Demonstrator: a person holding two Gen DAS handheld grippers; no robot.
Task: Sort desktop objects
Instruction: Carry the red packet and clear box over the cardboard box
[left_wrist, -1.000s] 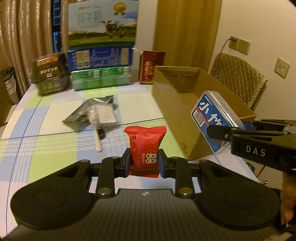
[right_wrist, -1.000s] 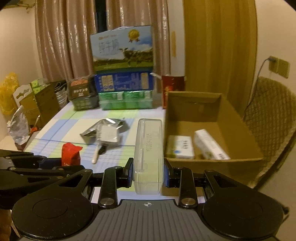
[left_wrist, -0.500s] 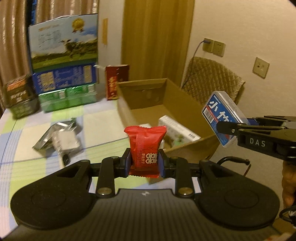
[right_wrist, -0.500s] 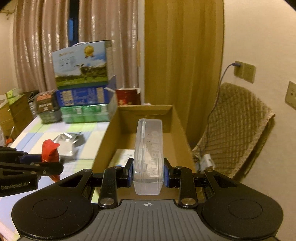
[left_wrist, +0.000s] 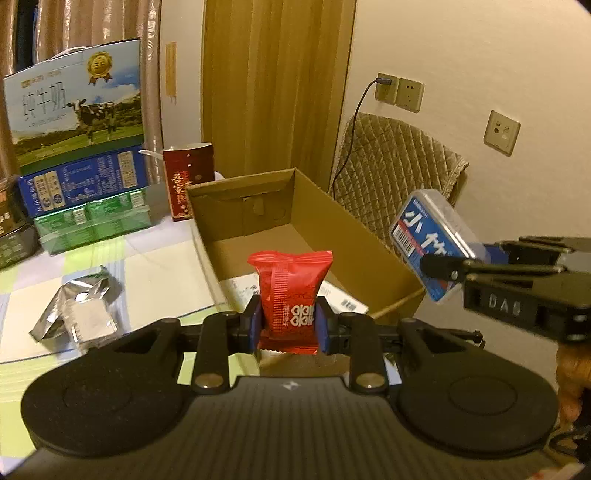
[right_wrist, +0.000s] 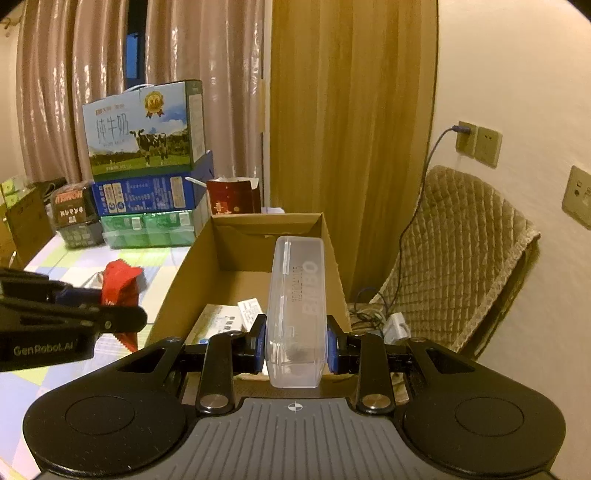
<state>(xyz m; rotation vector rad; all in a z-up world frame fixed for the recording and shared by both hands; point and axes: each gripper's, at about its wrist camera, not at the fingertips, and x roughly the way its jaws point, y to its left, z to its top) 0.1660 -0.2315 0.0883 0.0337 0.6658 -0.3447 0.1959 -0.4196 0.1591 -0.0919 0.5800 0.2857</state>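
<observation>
My left gripper (left_wrist: 288, 328) is shut on a red snack packet (left_wrist: 290, 291) and holds it upright over the near end of an open cardboard box (left_wrist: 243, 201). My right gripper (right_wrist: 295, 349) is shut on a clear plastic case (right_wrist: 297, 295) with a blue label, held over the same box (right_wrist: 192, 258). The case also shows at the right of the left wrist view (left_wrist: 432, 243), and the packet at the left of the right wrist view (right_wrist: 120, 277). White packages (right_wrist: 218, 321) lie on the box floor.
A crumpled silver foil bag (left_wrist: 77, 310) lies on the checked tablecloth (left_wrist: 155, 266) left of the box. Stacked milk cartons (left_wrist: 77, 147) and a red box (left_wrist: 190, 181) stand at the back. A padded chair (right_wrist: 458, 266) stands right of the table.
Both grippers have swung right from over the table to over the cardboard box, each still holding its object. The foil bag has dropped to the left of the view.
</observation>
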